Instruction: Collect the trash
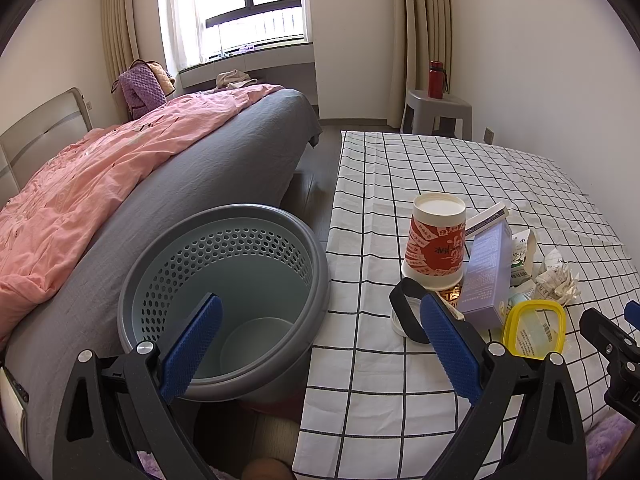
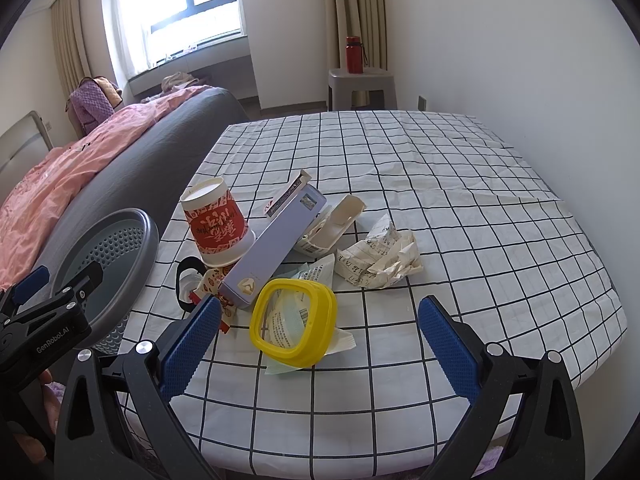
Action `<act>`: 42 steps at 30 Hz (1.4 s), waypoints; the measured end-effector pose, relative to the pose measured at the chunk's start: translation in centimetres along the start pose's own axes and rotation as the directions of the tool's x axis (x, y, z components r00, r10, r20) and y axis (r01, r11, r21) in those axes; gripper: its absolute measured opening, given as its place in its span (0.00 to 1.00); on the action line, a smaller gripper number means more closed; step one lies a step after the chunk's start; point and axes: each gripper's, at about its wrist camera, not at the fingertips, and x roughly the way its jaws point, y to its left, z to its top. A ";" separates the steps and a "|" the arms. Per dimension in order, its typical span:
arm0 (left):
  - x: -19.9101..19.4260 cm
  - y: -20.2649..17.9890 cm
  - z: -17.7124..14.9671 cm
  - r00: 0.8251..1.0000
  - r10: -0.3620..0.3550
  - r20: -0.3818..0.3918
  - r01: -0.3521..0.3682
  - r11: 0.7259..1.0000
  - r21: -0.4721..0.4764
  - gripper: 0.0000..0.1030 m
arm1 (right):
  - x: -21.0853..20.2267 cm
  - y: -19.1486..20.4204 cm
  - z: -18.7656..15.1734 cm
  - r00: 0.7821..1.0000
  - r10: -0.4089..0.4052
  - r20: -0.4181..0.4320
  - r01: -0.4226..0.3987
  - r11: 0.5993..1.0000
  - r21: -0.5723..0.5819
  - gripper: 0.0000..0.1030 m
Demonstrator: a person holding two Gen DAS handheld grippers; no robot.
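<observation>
Here both grippers stand wide open and hold nothing, the left gripper [image 1: 320, 344] above the grey bin [image 1: 224, 300] beside the table, the right gripper [image 2: 320, 344] near the yellow lid [image 2: 294, 322] among the trash on the checked cloth [image 2: 460, 208].

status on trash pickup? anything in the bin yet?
Done: nothing visible. The grey bin looks empty in the left wrist view.
In hand: nothing. The left claw and right claw are both open.
Left: the whole pile on the checked tablecloth: red paper cup, purple box, yellow lid, crumpled paper, small carton, black ring.
</observation>
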 end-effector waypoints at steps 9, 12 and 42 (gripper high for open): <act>0.0 0.5 -0.1 1.000 0.003 -0.002 -0.003 1.000 -0.003 0.92 | 0.0 -0.1 0.0 1.000 0.006 -0.004 -0.006 1.000 -0.006 0.94; 0.1 0.7 -0.3 1.000 0.004 -0.004 -0.004 1.000 -0.001 0.92 | 0.2 -0.4 -0.3 1.000 0.024 -0.013 -0.024 1.000 -0.010 0.94; 1.9 2.7 -0.4 0.999 0.024 -0.047 -0.026 0.999 -0.027 0.92 | 6.7 3.3 -1.9 0.991 -0.097 -0.096 0.082 0.986 -0.145 0.93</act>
